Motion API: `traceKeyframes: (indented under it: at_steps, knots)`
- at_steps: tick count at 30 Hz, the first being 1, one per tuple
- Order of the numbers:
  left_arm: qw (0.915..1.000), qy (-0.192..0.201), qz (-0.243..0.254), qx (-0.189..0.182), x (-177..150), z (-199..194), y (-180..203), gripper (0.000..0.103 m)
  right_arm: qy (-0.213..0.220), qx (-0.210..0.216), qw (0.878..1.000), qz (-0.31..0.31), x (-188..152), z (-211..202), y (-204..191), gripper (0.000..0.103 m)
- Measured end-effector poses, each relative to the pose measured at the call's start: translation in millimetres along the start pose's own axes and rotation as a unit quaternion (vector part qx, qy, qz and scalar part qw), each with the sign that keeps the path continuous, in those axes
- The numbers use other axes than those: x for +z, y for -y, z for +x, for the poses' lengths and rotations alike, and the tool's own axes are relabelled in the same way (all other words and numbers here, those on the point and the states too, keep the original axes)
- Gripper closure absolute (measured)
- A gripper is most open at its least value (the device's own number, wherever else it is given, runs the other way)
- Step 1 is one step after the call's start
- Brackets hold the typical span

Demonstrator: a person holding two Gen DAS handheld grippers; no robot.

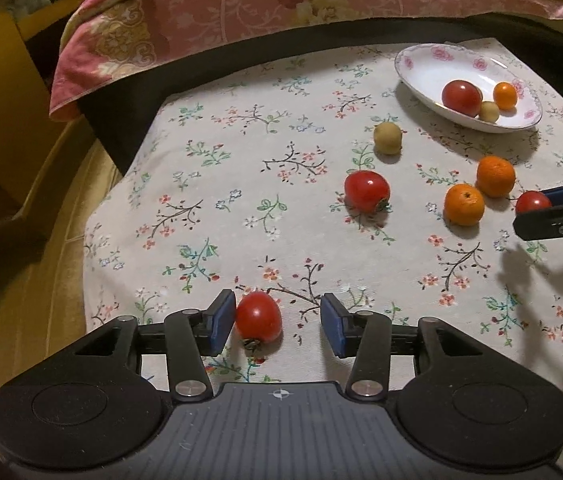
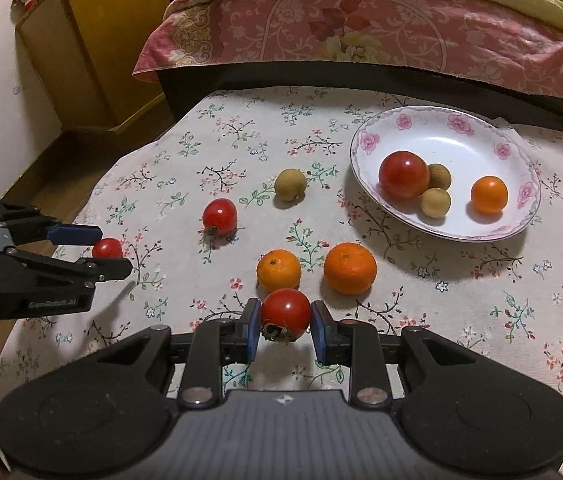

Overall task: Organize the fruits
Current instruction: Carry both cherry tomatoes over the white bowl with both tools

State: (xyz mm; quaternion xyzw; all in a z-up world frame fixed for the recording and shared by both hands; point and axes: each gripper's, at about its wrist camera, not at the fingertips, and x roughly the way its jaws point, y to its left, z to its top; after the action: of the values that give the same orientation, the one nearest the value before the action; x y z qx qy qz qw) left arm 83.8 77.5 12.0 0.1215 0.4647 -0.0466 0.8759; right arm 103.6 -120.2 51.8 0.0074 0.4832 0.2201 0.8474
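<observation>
We see warm, dim indoor light, soft shadows beside fruit, glare on the plate (image 2: pixel 365 148), and fisheye-bent, darkened edges.

Faint embossed lettering — roughly "GenRobot.AI" — on left claw (image 2: pixel 111 254) body.

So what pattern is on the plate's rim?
Pink flowers on white, around the plate rim; clearest in the right wrist view.
</observation>
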Motion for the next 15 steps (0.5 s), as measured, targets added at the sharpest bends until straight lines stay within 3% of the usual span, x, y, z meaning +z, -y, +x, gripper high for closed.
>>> traceKeyframes:
  at_steps: [15]
  knots:
    - [0.9997, -0.018, -0.01, -0.009, -1.0, 9.6, 3.3, 0.066, 0.0, -0.002, 1.0, 0.003, -0.6, 0.1, 2.8, 0.076]
